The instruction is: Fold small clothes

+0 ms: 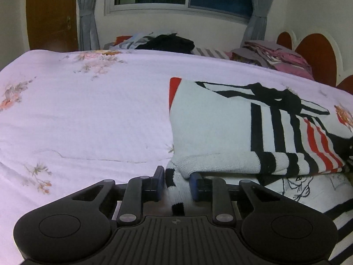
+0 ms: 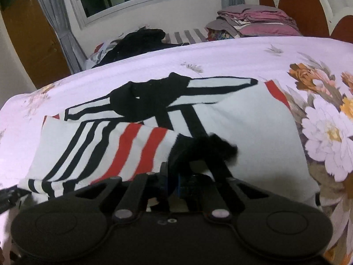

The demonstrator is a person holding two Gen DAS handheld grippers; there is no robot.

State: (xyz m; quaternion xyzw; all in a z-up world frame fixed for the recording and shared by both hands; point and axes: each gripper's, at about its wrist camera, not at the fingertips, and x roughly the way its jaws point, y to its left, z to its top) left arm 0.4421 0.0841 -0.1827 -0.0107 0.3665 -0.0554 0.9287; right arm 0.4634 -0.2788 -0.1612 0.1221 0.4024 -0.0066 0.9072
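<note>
A small white knit sweater (image 1: pixel 211 137) with black and red stripes lies partly folded on the bed. My left gripper (image 1: pixel 177 185) is shut on its striped lower edge at the near left corner. In the right wrist view the same sweater (image 2: pixel 242 128) spreads ahead, a striped sleeve folded across it. My right gripper (image 2: pixel 173 183) is shut on a black part of the sweater (image 2: pixel 205 148) near its front edge; the fingers are mostly hidden by the fabric.
The bed has a pale pink floral sheet (image 1: pixel 88 114). A heap of dark clothes (image 1: pixel 167 42) lies at the far edge. Folded pink and grey laundry (image 2: pixel 253 19) is stacked by the red headboard (image 2: pixel 302 6). A window and a brown door are behind.
</note>
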